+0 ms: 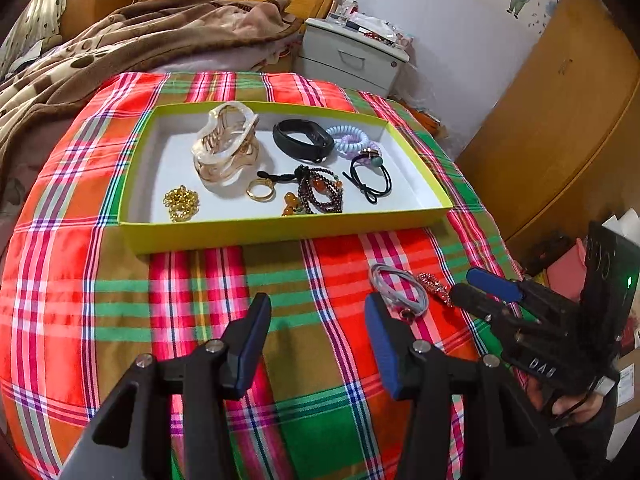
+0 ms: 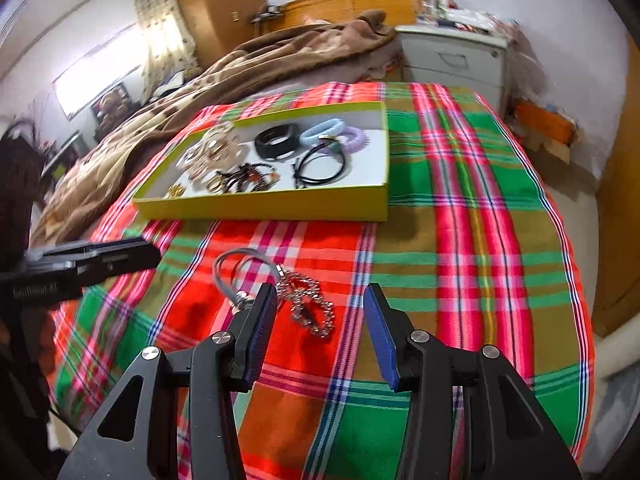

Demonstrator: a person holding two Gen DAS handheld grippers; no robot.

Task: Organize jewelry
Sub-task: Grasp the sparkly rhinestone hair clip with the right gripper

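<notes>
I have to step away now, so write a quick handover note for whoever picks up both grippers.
Left gripper: open, empty, above the cloth.
Right gripper: open, empty, fingers either side of the rhinestone chain.
Done: claw clip, black band, coil ties, beads, ring and gold chain lie in the tray.
Left: rhinestone chain and grey hair tie, both on the cloth before the tray.

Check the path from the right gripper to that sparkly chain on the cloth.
Nothing visible blocks it: the right gripper is open, the rhinestone chain lies on bare plaid cloth just ahead. The grey hair tie lies just left.
</notes>
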